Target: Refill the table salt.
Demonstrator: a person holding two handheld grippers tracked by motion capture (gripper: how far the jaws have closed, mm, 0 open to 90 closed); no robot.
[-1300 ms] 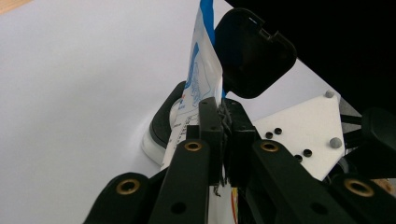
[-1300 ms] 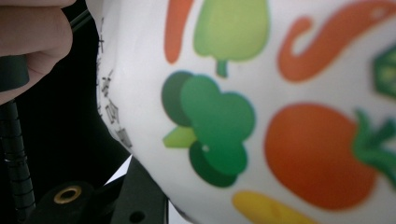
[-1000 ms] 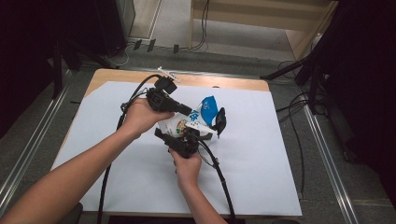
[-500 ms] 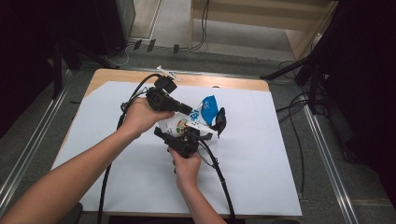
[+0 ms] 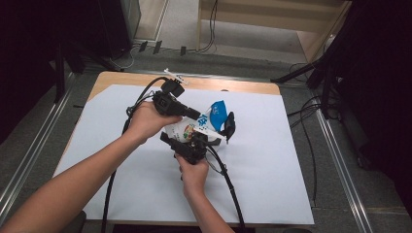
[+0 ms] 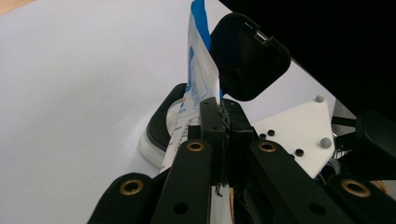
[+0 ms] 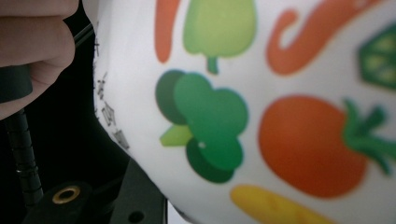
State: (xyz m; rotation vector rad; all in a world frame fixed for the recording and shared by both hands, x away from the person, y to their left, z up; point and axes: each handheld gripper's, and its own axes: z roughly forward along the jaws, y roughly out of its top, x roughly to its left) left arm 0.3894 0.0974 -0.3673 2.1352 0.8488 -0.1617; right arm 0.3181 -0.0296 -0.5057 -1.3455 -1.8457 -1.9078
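A white and blue snack bag (image 5: 210, 118) printed with vegetables is held above the white sheet between both grippers. My left gripper (image 5: 196, 116) comes in from the left and is shut on the bag's thin top edge; in the left gripper view its jaws (image 6: 219, 123) meet on the bag (image 6: 198, 84). My right gripper (image 5: 199, 135) reaches up from below with the bag's body between its fingers (image 5: 228, 126). One black pad (image 6: 247, 56) lies against the blue part. In the right gripper view the bag (image 7: 280, 93) is pressed close, blurred.
A white sheet (image 5: 272, 160) covers the wooden table (image 5: 233, 86). Black cables (image 5: 228, 179) trail from both grippers toward the near edge. Metal rails (image 5: 340, 160) run along the floor on both sides, and dark stands rise at the right.
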